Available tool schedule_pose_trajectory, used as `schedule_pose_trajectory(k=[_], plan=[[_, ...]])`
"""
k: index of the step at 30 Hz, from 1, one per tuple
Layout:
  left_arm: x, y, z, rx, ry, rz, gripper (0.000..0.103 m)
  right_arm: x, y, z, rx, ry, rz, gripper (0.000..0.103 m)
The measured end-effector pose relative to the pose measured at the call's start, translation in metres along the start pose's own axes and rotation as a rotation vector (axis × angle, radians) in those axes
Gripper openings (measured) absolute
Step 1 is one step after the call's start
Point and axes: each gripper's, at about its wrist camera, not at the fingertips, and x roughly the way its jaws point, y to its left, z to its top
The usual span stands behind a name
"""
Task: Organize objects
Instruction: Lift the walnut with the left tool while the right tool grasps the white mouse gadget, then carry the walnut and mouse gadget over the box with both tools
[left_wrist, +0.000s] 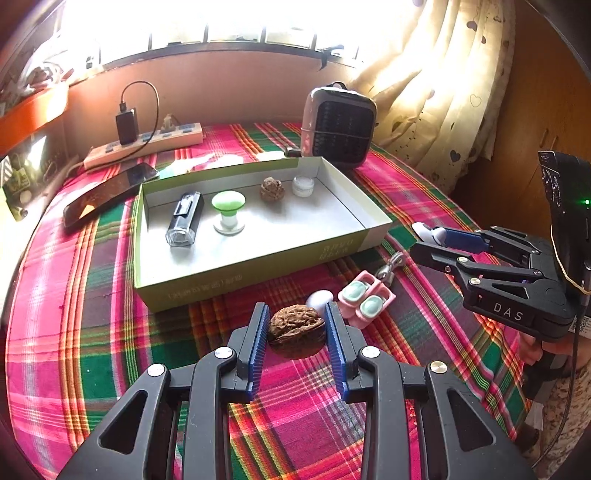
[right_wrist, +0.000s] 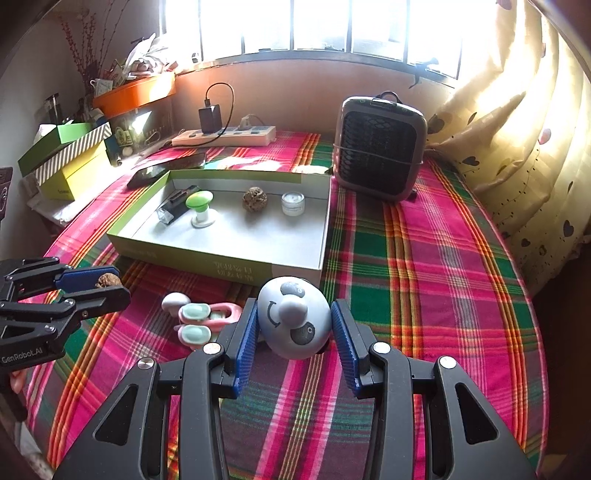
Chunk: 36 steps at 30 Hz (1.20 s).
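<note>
My left gripper is shut on a brown walnut and holds it above the plaid cloth, in front of the open green box. My right gripper is shut on a pale blue toy with a face, near the box's front right corner. In the box lie a black clip light, a green-topped stamp, a second walnut and a small white jar. A pink clip with mint pads and a small white egg-shaped piece lie on the cloth.
A small grey heater stands behind the box at the right. A power strip with a charger and a dark phone lie behind the box. Stacked boxes sit at the far left. A curtain hangs along the right.
</note>
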Motion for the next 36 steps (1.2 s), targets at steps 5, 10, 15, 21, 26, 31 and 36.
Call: schedule_pose_trajectory(k=[5, 10, 15, 21, 26, 31, 36], plan=[[-0.003, 0.008, 0.014, -0.001, -0.018, 0.017, 0.029, -0.001, 0.003, 0.017, -0.022, -0.026, 0.014, 0.041], [0.000, 0.020, 0.028, -0.014, -0.025, 0.036, 0.029, 0.002, 0.006, 0.042, -0.038, -0.050, 0.032, 0.041], [0.004, 0.032, 0.042, -0.030, -0.029, 0.042, 0.029, 0.013, 0.011, 0.067, -0.056, -0.074, 0.057, 0.041], [0.019, 0.042, 0.052, -0.038, -0.013, 0.055, 0.029, 0.046, 0.015, 0.092, -0.043, -0.039, 0.115, 0.041], [0.035, 0.050, 0.055, -0.061, 0.007, 0.058, 0.029, 0.073, 0.027, 0.104, -0.069, -0.011, 0.158, 0.041], [0.048, 0.054, 0.056, -0.063, 0.022, 0.072, 0.029, 0.099, 0.035, 0.111, -0.093, 0.038, 0.189, 0.041], [0.057, 0.059, 0.058, -0.062, 0.034, 0.088, 0.029, 0.121, 0.032, 0.118, -0.038, 0.090, 0.259, 0.041]])
